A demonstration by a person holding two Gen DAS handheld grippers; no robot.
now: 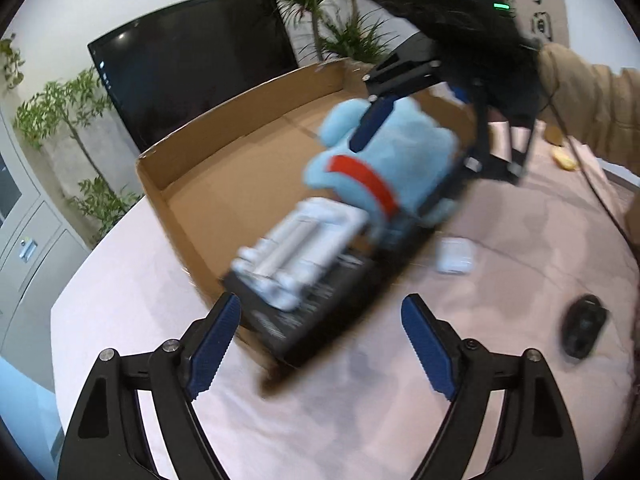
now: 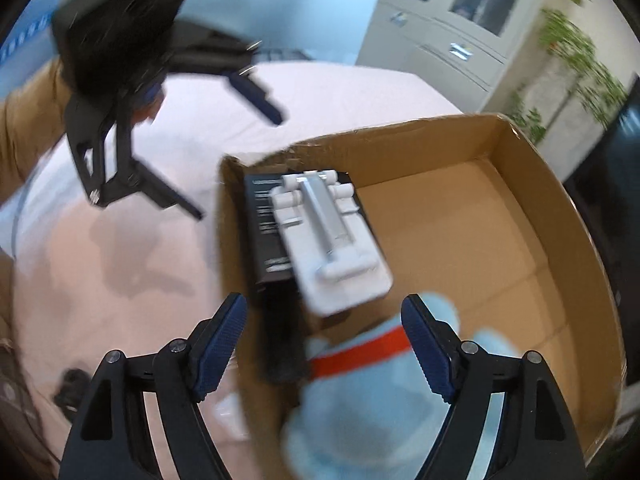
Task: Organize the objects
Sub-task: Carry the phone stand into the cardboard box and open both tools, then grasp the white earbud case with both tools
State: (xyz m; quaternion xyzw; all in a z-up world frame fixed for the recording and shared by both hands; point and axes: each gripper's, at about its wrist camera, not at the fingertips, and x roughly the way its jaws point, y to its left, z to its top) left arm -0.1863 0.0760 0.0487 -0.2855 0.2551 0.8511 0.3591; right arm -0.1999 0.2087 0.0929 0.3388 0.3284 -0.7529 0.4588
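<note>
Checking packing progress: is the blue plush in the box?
In: the blue plush lies inside the cardboard box, beside the white stand.

cardboard box (image 2: 560,208) x1 | plush (image 1: 384,160) x1 | blk box (image 2: 266,236) x1 | white stand (image 2: 336,248) x1 | mouse (image 1: 582,330) x1

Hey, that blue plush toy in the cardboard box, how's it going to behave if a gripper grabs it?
The blue plush toy looks fluffy, so it will probably squash between the pads and flop. It is likely light for its bulk. Its fuzzy surface should grip well, hardly slippery.
</note>
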